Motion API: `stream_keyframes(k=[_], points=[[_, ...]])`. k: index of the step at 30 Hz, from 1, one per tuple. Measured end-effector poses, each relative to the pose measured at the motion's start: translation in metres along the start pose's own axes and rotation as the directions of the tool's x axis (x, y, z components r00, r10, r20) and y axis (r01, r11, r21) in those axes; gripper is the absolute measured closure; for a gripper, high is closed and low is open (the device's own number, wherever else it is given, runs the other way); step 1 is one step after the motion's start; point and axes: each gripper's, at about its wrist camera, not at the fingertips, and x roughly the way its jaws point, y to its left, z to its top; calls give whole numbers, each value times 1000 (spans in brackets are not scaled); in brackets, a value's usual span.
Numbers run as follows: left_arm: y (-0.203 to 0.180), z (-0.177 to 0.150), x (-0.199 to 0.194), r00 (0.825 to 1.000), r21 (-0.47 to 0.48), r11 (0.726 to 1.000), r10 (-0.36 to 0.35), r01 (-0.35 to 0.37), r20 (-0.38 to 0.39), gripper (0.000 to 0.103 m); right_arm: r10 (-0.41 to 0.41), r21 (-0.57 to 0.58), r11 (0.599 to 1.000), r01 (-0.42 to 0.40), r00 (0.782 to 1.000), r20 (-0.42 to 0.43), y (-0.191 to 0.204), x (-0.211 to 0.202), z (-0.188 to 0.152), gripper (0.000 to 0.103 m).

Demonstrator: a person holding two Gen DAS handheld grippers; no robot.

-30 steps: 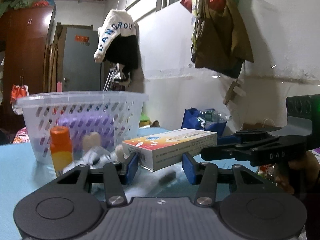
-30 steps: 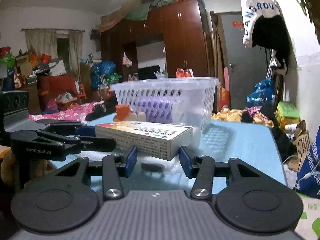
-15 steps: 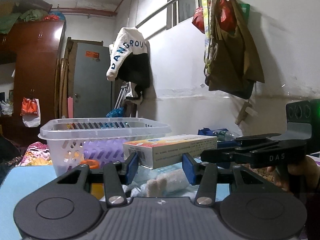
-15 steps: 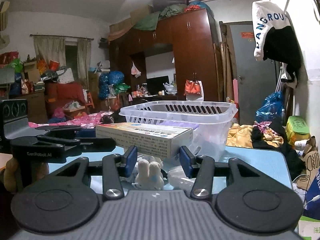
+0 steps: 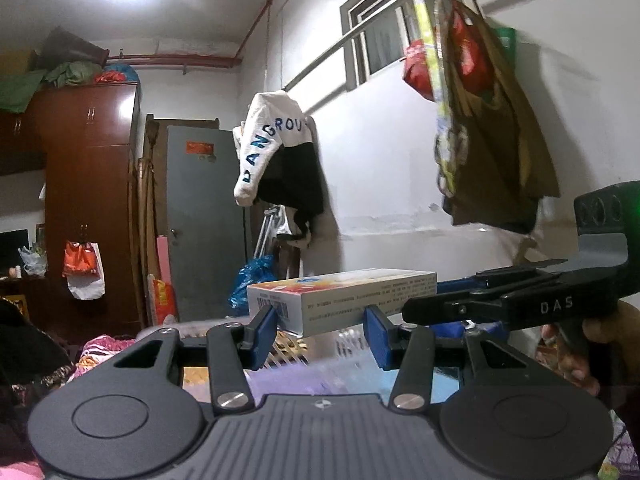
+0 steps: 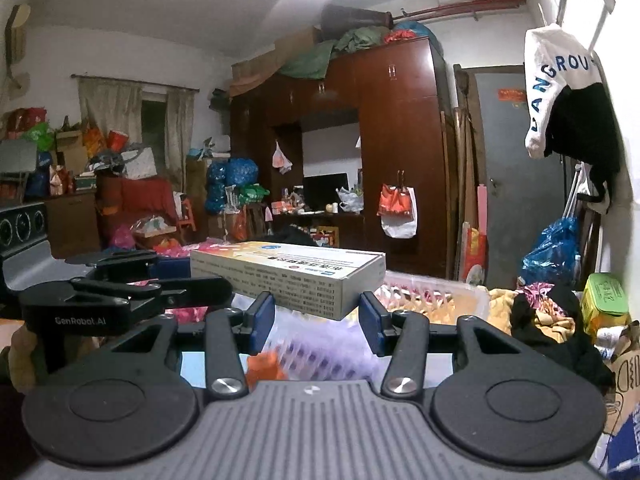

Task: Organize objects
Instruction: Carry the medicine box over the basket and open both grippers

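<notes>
A long white cardboard box [image 5: 344, 296] with orange print is held level in the air between both grippers, one at each end. My left gripper [image 5: 320, 330] is shut on one end. My right gripper [image 6: 316, 322] is shut on the other end [image 6: 288, 276]. The white plastic basket [image 6: 436, 290] lies below and beyond the box, its rim showing low in both views [image 5: 288, 354]. A purple item [image 6: 332, 356] and an orange-capped bottle [image 6: 266, 366] show blurred under the box.
A white wall with hanging bags [image 5: 480, 128] and a jacket [image 5: 276, 156] is close on the right. A dark wardrobe [image 6: 384, 152], a grey door [image 5: 204, 220] and a pile of clothes [image 6: 552, 320] stand beyond the table.
Both grippers have lifted the box upward together. The basket and table items have dropped low in both views and now sit beneath the box.
</notes>
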Motion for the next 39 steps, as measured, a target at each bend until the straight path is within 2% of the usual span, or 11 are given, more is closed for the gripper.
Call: stream_keyframes(k=[8, 16, 21, 22, 23, 25, 26, 28, 32, 35, 39], points=[[37, 19, 64, 994, -15, 1000, 16, -17, -109, 51, -48, 32, 998, 51, 996, -78, -25, 53, 5, 53], [71, 0, 118, 963, -84, 995, 21, -45, -267, 51, -78, 80, 992, 97, 975, -207, -41, 97, -10, 53], [78, -4, 133, 954, -108, 988, 75, -111, -291, 49, -122, 93, 984, 151, 956, -265, -44, 108, -13, 47], [77, -4, 131, 953, -106, 985, 103, -138, -284, 46, -151, 86, 980, 181, 950, -273, -43, 106, -13, 38], [76, -2, 127, 952, -98, 981, 136, -168, -276, 38, -173, 82, 976, 201, 949, -263, -42, 99, -13, 34], [74, 0, 117, 954, -76, 979, 164, -189, -252, 28, -178, 100, 974, 204, 958, -224, -41, 80, -11, 19], [73, 0, 109, 955, -69, 979, 170, -192, -244, 28, -175, 114, 973, 201, 964, -201, -42, 70, -10, 16], [72, -1, 89, 961, -86, 979, 164, -187, -222, 27, -173, 151, 969, 194, 974, -146, -43, 37, -12, 0], [61, -23, 30, 973, -140, 975, 145, -171, -179, 19, -159, 207, 963, 174, 984, -85, -39, -28, -41, 0], [52, -49, -4, 971, -166, 969, 150, -182, -185, 19, -152, 239, 955, 174, 982, -111, -33, -47, -72, 0], [49, -81, -21, 972, -222, 965, 87, -137, -220, 19, -128, 291, 944, 156, 985, -114, -19, -58, -109, 0]])
